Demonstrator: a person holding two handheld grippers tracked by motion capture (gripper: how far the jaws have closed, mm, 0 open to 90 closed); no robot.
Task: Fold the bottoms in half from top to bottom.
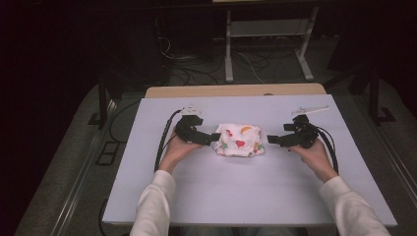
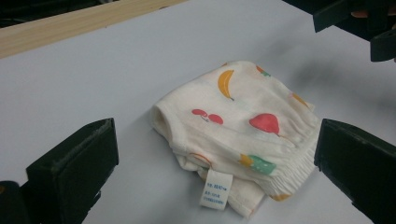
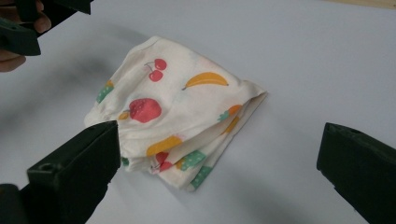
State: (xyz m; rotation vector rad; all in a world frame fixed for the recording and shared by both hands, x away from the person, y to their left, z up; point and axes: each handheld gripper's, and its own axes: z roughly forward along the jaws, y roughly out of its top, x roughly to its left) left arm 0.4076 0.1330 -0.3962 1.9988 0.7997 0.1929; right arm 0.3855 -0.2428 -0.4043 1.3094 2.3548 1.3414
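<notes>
A folded white cloth [image 1: 239,139] with fruit prints lies in the middle of the pale table. In the left gripper view the cloth [image 2: 238,135] shows a white care tag at its near edge, and in the right gripper view the cloth [image 3: 173,112] shows its stacked folded layers. My left gripper [image 1: 215,138] sits just left of the cloth, its jaws spread wide with nothing between them. My right gripper [image 1: 269,139] sits just right of the cloth, open too and holding nothing. Each gripper points inward at the cloth.
The table [image 1: 196,196] has a wooden strip [image 1: 236,90] along its far edge. Cables trail from both grippers across the tabletop. Beyond the table, a white metal stand [image 1: 268,44] and floor cables stand in a dark room.
</notes>
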